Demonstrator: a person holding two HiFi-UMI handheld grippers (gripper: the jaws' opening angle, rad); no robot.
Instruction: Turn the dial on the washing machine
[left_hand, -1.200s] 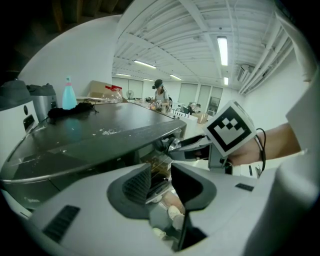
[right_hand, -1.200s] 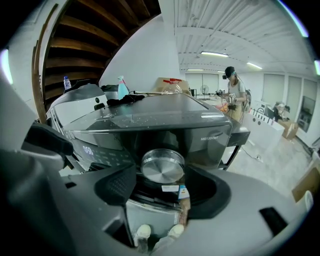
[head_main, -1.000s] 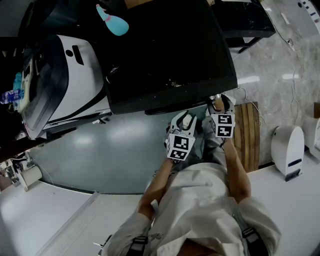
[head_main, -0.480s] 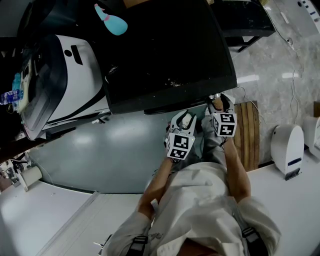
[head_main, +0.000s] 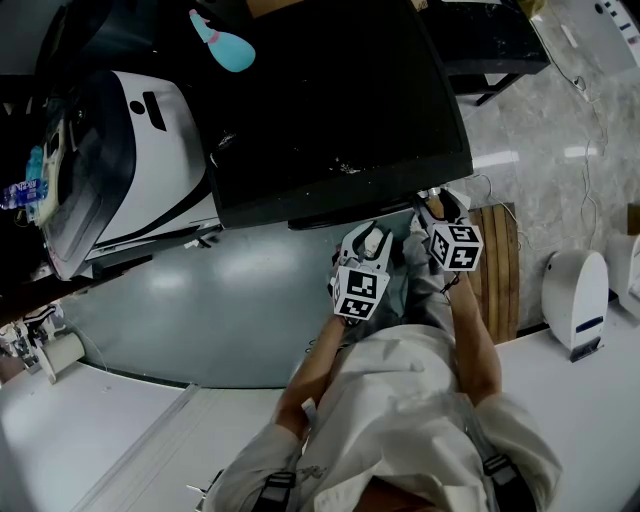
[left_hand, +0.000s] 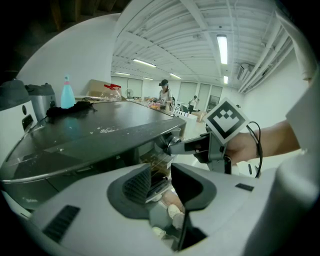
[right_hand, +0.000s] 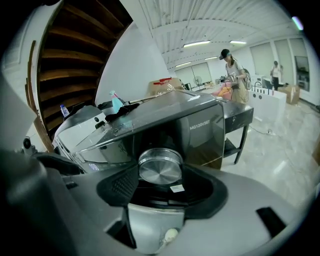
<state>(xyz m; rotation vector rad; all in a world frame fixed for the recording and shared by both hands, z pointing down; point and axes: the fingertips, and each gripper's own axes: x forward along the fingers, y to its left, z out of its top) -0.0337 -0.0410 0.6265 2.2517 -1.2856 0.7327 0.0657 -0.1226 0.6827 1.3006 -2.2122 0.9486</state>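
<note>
The washing machine (head_main: 330, 100) has a dark glossy top (right_hand: 165, 112). Its round silver dial (right_hand: 160, 166) sits on the front panel. My right gripper (right_hand: 160, 184) has the dial between its two black pads, which press on its sides, and stands shut on it. In the head view the right gripper (head_main: 437, 208) is at the machine's front right corner, its marker cube tilted. The left gripper view shows the right gripper (left_hand: 172, 145) reaching the panel. My left gripper (head_main: 368, 240) hangs just left of it, below the front edge, its jaws (left_hand: 161, 182) open with nothing between them.
A white machine (head_main: 130, 150) stands left of the dark one, and a blue spray bottle (head_main: 225, 45) rests on the dark top. A wooden slatted platform (head_main: 495, 270) and a white appliance (head_main: 575, 300) are at the right. People stand far off (right_hand: 232, 65).
The right gripper's marker cube has rotated clockwise and shifted slightly right at the machine's front. The left gripper has stayed put.
</note>
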